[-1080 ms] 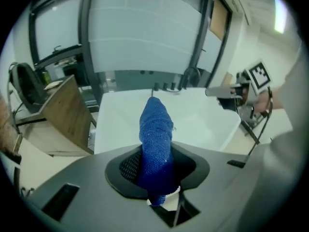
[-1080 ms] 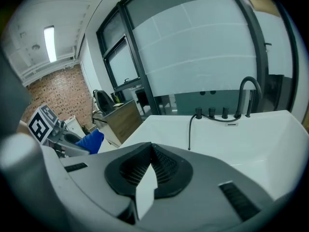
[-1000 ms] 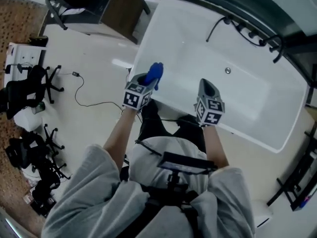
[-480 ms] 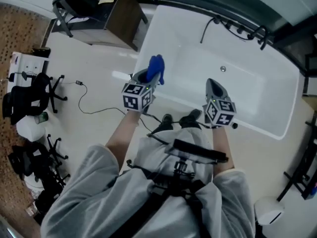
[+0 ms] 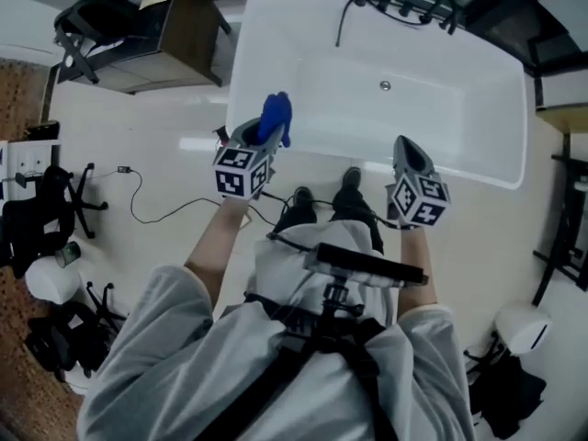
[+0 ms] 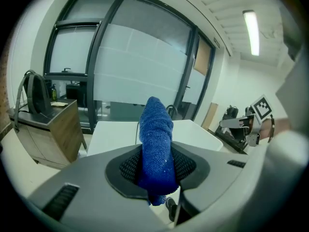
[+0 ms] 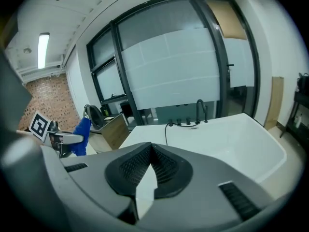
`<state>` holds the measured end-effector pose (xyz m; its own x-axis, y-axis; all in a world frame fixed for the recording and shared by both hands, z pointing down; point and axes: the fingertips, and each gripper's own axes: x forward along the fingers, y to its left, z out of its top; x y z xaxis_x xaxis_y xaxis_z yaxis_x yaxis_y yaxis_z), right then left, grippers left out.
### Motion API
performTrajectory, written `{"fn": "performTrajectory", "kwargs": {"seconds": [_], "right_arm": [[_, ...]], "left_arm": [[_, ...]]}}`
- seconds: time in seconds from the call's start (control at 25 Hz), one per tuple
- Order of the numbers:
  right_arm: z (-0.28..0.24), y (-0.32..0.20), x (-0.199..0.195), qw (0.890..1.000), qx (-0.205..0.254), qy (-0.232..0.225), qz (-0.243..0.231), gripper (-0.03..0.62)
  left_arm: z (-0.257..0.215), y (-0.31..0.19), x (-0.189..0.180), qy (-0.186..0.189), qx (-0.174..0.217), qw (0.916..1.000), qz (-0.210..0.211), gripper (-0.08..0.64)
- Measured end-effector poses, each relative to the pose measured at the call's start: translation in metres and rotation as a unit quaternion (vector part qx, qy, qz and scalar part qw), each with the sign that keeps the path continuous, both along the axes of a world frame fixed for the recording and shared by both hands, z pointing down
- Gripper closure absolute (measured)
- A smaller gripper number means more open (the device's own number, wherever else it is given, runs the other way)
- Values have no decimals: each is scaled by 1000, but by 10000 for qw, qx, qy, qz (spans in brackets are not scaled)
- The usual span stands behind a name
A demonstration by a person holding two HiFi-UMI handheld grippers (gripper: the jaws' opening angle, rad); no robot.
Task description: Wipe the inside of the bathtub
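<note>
Both grippers are now lining up squarely before the bathtub (image 5: 459, 99). The left gripper (image 5: 261, 138) is clamping its fingers on the blue cloth (image 5: 275, 116) by the near rim; the right gripper (image 5: 407, 151) is keeping its fingers pressed together, empty. Reaching inside to wipe is likely coming next.

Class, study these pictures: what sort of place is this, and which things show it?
Probably an office or lab test space, not a home bathroom: the white bathtub stands on open floor near black office chairs, a wooden desk and glass partitions.
</note>
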<state>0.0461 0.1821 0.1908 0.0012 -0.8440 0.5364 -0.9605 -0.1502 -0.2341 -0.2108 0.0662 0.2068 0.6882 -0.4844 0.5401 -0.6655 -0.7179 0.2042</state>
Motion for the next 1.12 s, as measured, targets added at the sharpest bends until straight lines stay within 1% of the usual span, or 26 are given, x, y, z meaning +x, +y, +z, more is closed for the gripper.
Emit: {"fn": "performTrajectory", "kwargs": {"seconds": [0.08, 0.2, 0.36, 0.48, 0.64, 0.8, 0.92, 1.12], "right_arm": [[2, 26, 13, 9998, -77, 6, 157, 583], [2, 54, 31, 9994, -145, -8, 308, 583], [4, 65, 53, 9993, -167, -45, 333, 583], [7, 64, 69, 9996, -166, -85, 219, 583], [3, 67, 87, 9998, -146, -104, -70, 583], [1, 75, 107, 9992, -147, -162, -333, 583], [-5, 81, 114, 9983, -139, -124, -559, 584], [1, 90, 120, 9968, -110, -146, -774, 584]], "left_arm": [[2, 15, 11, 32, -15, 9999, 119, 439], [-7, 33, 24, 61, 68, 9998, 168, 437], [-16, 47, 28, -48, 219, 9997, 73, 437], [-20, 50, 24, -149, 276, 9993, -194, 437], [-31, 61, 17, -216, 292, 9971, -670, 437], [-40, 80, 23, -241, 271, 9939, -1041, 437], [-47, 96, 28, -232, 249, 9924, -1185, 437], [-45, 119, 38, -315, 248, 9912, -1259, 437]]}}
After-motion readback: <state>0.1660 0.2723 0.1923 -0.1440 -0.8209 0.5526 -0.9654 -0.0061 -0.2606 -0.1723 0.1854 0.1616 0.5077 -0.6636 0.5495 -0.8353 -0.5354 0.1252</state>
